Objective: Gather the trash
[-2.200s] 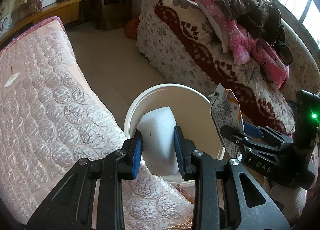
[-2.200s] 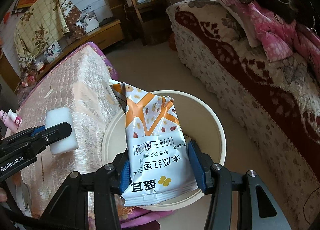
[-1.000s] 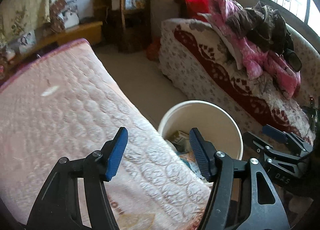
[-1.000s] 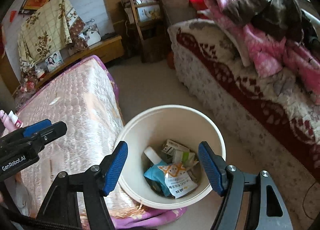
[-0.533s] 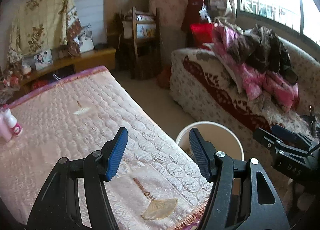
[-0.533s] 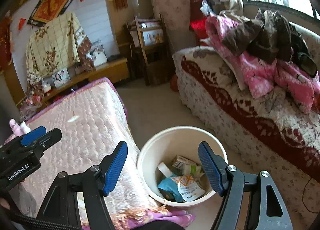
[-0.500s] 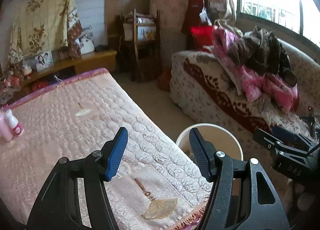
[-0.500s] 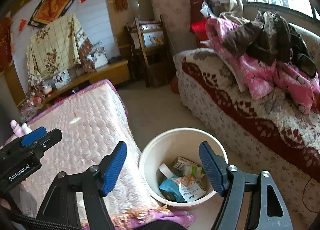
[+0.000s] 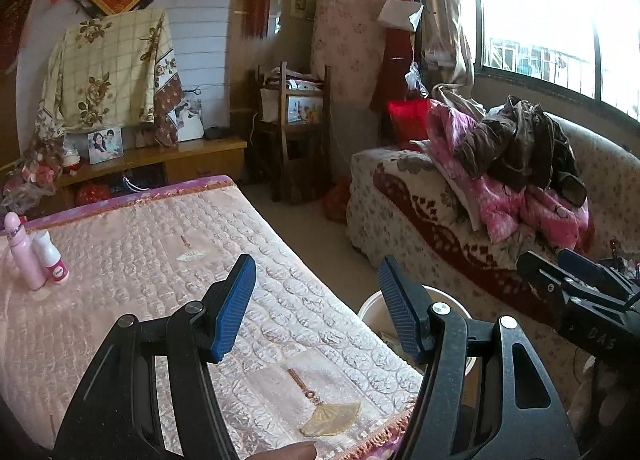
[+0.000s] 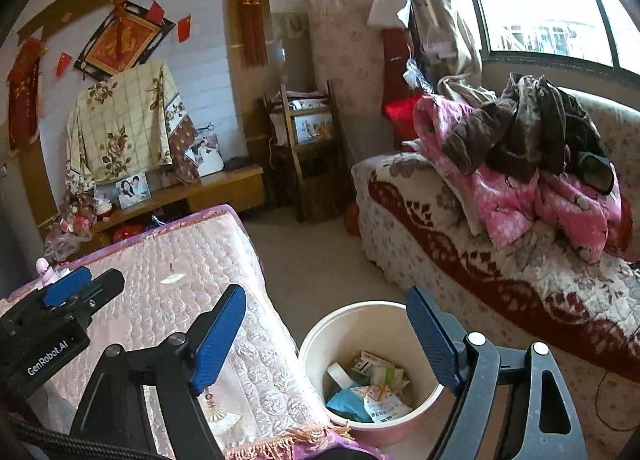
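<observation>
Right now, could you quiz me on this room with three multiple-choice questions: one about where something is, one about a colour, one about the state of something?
1. Where does the trash bucket stand?
A. On the floor by the quilted table's corner
B. On the sofa
C. On the wooden shelf

2. What colour are the pads on the right hand-held gripper?
A. Red
B. Blue
C. Green

3. What state is the left hand-held gripper in?
A. Shut on a sponge
B. Shut on a wrapper
C. Open, holding nothing

Answers:
1 A: the bucket sits on the floor against the table's fringed corner.
2 B: both pads are blue.
3 C: its jaws stand apart with only the table behind them.
</observation>
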A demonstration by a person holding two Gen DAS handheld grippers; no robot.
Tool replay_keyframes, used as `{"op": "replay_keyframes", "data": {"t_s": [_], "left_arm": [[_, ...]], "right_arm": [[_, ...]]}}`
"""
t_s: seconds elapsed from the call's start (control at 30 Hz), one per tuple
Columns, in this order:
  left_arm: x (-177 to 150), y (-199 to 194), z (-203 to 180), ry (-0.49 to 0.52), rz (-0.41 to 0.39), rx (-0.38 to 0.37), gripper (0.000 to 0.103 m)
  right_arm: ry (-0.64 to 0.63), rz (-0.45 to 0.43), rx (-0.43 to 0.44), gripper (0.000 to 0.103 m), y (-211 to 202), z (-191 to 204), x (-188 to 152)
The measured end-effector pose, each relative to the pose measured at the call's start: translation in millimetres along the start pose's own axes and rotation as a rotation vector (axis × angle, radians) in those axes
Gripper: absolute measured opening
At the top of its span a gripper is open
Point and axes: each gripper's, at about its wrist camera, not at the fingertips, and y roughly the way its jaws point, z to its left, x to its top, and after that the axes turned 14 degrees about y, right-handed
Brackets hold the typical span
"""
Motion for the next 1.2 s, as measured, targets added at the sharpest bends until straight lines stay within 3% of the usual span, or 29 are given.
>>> {"op": "replay_keyframes", "data": {"t_s": [1.2], "left_arm": [[-10.5, 3.4, -4.2, 0.011, 0.006, 0.032, 0.063]], "right_arm": [[-0.007, -0.036, -0.056, 0.082, -3.5, 2.7, 1.8]]}}
